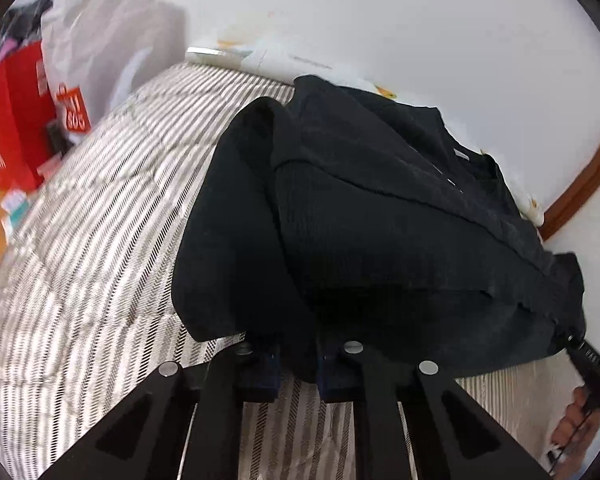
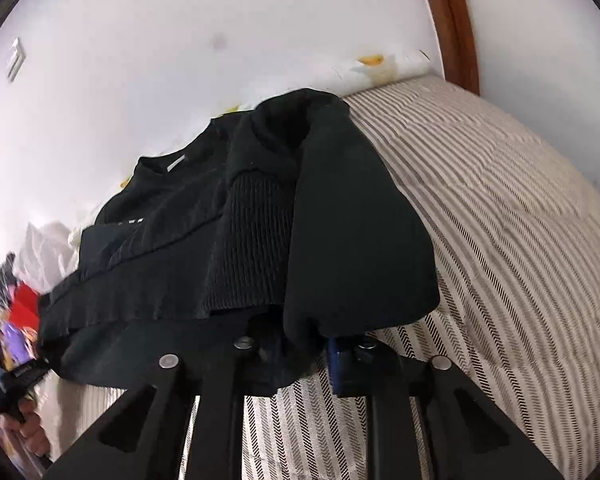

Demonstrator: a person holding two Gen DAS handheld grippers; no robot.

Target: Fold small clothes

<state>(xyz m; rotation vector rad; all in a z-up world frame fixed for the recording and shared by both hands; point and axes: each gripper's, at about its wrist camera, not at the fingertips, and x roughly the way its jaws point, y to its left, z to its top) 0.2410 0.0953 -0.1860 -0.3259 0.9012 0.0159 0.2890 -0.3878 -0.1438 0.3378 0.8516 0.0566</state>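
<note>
A black top (image 1: pixel 380 216) lies on the striped bed cover (image 1: pixel 100 240), collar at the far end and both sleeves folded in over the body. My left gripper (image 1: pixel 298 364) is shut on the near hem at the garment's left corner, with cloth bunched between the blue pads. In the right wrist view the same top (image 2: pixel 260 224) fills the middle, and my right gripper (image 2: pixel 300 354) is shut on the hem at its right corner. Each view also catches the other gripper at the hem's far corner, held by a hand: the right gripper (image 1: pixel 592 364) and the left gripper (image 2: pixel 16 380).
A red paper bag (image 1: pixel 12 120) and a white plastic bag (image 1: pixel 100 40) stand at the bed's left end among mixed clutter. White bedding with yellow prints (image 2: pixel 376 68) lies along the wall behind the top. A brown wooden frame (image 2: pixel 456 24) rises at the right.
</note>
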